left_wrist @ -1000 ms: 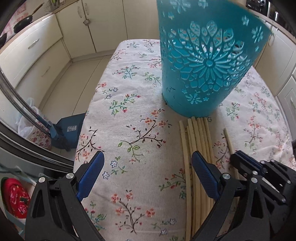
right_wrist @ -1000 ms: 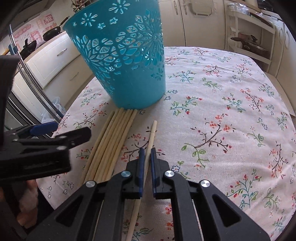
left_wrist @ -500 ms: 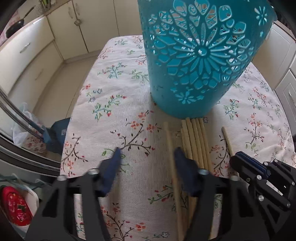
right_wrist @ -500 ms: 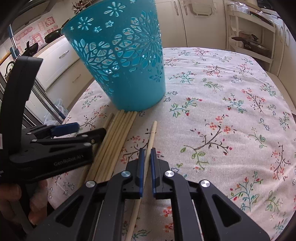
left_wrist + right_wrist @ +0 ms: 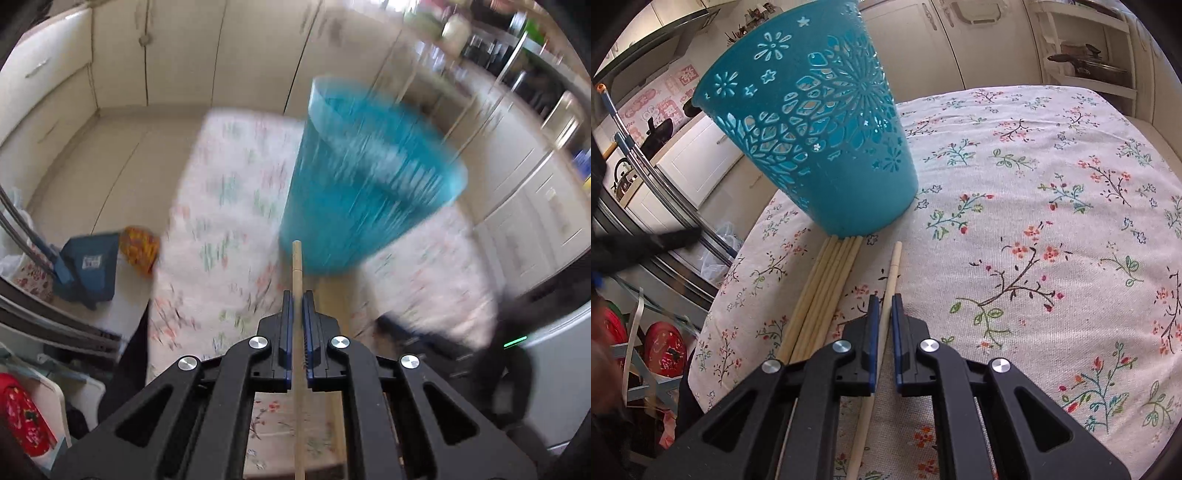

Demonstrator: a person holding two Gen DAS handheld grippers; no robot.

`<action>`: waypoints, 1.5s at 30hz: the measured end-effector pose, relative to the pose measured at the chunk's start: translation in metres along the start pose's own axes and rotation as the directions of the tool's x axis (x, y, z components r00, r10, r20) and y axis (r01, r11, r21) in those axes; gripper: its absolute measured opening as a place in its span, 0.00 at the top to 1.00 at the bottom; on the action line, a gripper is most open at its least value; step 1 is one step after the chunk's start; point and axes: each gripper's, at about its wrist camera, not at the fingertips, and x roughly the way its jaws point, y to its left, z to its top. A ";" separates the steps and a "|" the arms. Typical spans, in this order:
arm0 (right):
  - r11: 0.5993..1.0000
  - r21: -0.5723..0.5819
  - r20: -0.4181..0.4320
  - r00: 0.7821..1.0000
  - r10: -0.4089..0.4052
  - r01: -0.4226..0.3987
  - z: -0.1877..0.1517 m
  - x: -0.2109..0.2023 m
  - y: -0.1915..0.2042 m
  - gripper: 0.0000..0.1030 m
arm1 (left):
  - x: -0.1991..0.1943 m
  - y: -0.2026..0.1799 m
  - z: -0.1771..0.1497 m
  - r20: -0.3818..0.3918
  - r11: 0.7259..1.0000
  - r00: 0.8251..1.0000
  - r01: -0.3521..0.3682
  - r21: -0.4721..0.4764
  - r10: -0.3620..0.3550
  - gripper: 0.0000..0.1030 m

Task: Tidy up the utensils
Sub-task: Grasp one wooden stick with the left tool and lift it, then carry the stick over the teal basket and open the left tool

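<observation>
Gripping a single wooden chopstick [image 5: 296, 280], the left gripper [image 5: 297, 295] has its fingers clenched on the stick, whose tip pokes out ahead of the pads toward the foot of the teal basket [image 5: 365, 177]. That view is heavily blurred, so the floral counter [image 5: 221, 221] beneath shows only as streaks.

In the right wrist view, the right gripper [image 5: 882, 301] has its fingers clamped on a second chopstick [image 5: 894, 258], which lies flat along the flowered cloth, its far tip stopping short of the basket [image 5: 827, 122]. Just to the left of that stick, a bundle of chopsticks [image 5: 827, 280] lies side by side on the cloth, with far ends touching the basket's base. The basket, pierced with flower cut-outs, stands upright on the counter [image 5: 1052, 192] near its left edge. Cream cabinets [image 5: 916, 40] line the room behind.
</observation>
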 end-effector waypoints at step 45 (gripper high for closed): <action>0.988 -0.109 -0.011 0.994 -0.109 0.107 -0.007 -0.001 0.022 0.83 | -0.040 -0.023 0.023 0.530 0.966 0.810 -0.242 -0.092 0.254 0.38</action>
